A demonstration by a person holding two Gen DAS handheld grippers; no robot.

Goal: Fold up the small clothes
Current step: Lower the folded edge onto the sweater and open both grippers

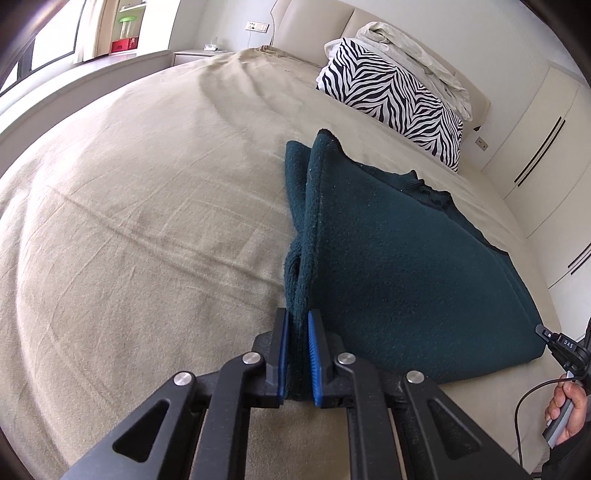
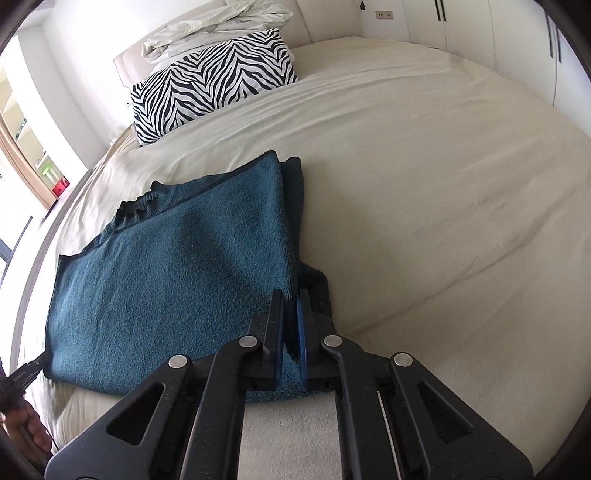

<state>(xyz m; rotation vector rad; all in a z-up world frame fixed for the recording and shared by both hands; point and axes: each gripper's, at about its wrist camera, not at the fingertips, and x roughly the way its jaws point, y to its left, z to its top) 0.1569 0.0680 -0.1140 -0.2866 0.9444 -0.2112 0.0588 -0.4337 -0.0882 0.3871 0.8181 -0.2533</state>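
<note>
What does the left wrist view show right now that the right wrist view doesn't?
Only the left wrist view: the left gripper shut on the teal sweater's left edge, a bedside table, and a wall socket panel.

Only the right wrist view: the right gripper shut on the sweater's right edge, plus the bare stretch of bed sheet to its right.

Both: the sweater lying on the bed, the zebra-print pillow with a crumpled white cloth above it, and the white wardrobe doors.
</note>
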